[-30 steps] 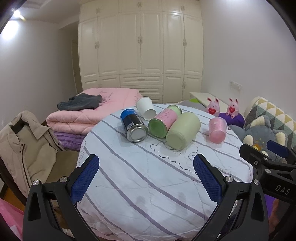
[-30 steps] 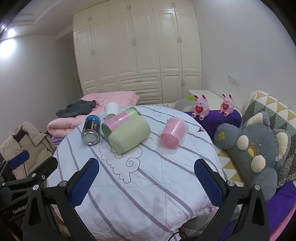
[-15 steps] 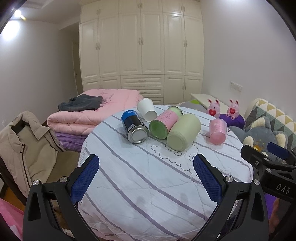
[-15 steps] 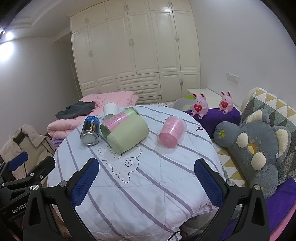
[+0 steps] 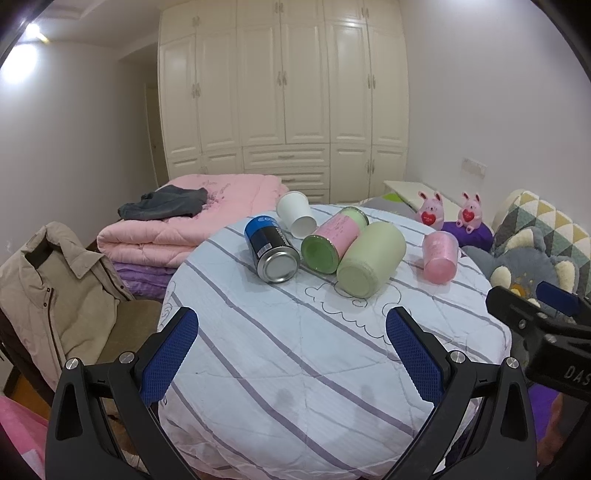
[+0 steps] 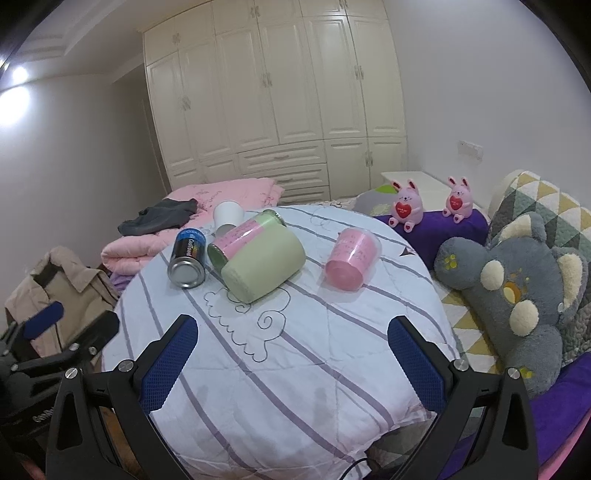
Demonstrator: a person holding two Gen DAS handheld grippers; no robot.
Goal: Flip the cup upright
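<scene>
pink cup (image 6: 351, 259) on its side, ahead of right tongs (image 6: 293, 365) | both tongs wide, empty

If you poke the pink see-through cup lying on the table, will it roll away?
Probably. The translucent pink plastic cup lies on its round side, apart from the other containers. It tapers, so it would likely curve rather than roll straight. The soft quilted striped cloth may slow it.

Cream wardrobe (image 5: 284, 99) fills the far wall; ceiling lamp (image 5: 33, 31), seemingly, upper left.
</scene>
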